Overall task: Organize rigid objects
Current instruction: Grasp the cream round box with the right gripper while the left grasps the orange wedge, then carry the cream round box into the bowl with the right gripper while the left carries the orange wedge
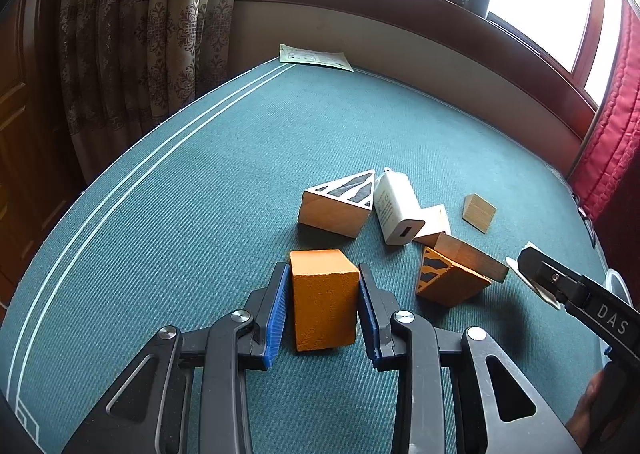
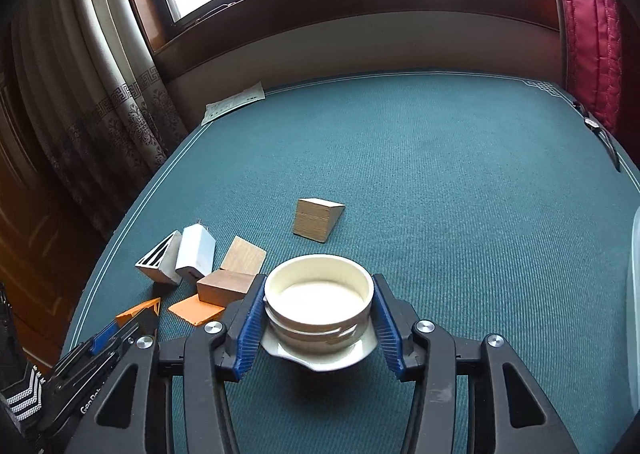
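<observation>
My left gripper (image 1: 323, 270) is shut on an orange block (image 1: 324, 306) standing on the green table (image 1: 200, 194). Just beyond it lie a patterned wooden triangle (image 1: 340, 206), a white charger (image 1: 396, 210), an orange patterned wedge (image 1: 448, 278), a brown block (image 1: 468, 254) and a small wooden wedge (image 1: 479, 212). My right gripper (image 2: 319, 282) is shut on a white round cup (image 2: 320, 294) with a flared base, held slightly above the cloth with its shadow beneath. The right gripper (image 1: 560, 282) also shows at the right edge of the left wrist view.
A printed paper sheet (image 1: 316, 57) lies at the table's far edge. A red quilted cloth (image 2: 588, 34) hangs at the right and curtains (image 1: 132, 46) at the left. A clear plastic container (image 2: 634, 294) stands at the right edge. The table's rim curves close on the left.
</observation>
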Tool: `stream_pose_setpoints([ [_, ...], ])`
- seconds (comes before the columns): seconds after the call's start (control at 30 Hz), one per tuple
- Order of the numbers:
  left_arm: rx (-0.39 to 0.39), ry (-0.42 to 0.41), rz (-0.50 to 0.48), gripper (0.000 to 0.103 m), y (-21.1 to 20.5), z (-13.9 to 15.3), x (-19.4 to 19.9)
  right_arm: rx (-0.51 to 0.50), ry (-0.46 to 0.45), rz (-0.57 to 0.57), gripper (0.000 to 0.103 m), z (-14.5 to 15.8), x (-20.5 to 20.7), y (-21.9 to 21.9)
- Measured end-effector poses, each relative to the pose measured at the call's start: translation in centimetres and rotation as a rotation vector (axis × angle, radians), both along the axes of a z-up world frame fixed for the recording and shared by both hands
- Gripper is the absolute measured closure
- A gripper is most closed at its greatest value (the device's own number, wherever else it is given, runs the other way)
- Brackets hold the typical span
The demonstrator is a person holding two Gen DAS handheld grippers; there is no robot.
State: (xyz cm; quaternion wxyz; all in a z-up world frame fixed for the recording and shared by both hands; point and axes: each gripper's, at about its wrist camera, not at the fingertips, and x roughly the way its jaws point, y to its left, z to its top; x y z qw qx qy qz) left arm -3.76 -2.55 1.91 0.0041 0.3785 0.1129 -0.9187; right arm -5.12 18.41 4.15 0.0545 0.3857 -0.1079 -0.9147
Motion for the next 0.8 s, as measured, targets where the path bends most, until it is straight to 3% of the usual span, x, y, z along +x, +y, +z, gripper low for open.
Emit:
stream_pose_setpoints([
  [0.8,0.013,0.062,-0.057,0.069,1.4,2.3,2.7,-0.038,0.028,-0.111,0.05,1.2,5.6,4.3],
])
